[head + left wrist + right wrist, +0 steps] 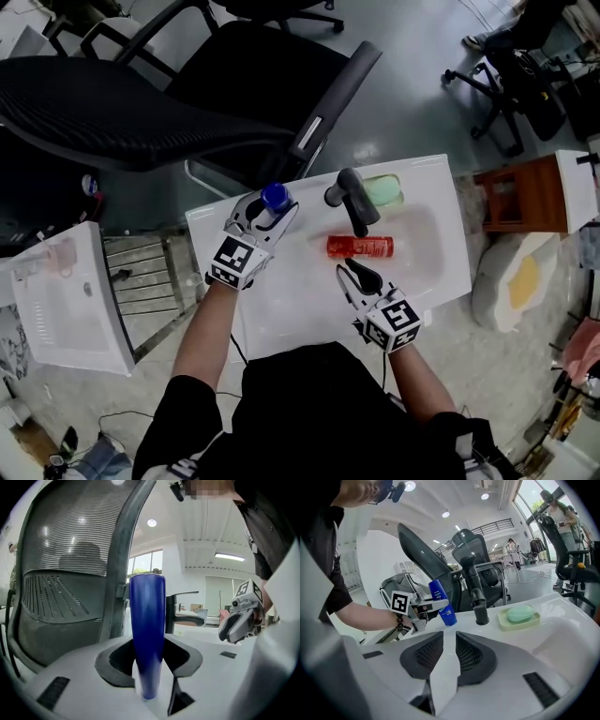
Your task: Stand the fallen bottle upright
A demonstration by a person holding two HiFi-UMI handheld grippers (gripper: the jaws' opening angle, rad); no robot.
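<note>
Looking down in the head view: black mesh office chair [141,103] behind a white sink surface [281,319]. Black faucet [354,199] at the back rim.

Left gripper [267,214] at the rear left corner, clamped on a blue bottle [275,197]. Seen cap-on from above, so no reading of its lean there. Read instead from the right gripper view: tilted, top leaning left, base down at the surface, left of the faucet. Left gripper view filled by the bottle's blue side between the pads, base out of sight.

Right gripper [352,272] over the front of the basin, jaws a narrow gap apart, nothing between them.

Red bottle [360,247] lying on its side in the basin, just beyond the right gripper. Visible in the head view alone.

Green soap [520,613] in its dish, right of the faucet.
</note>
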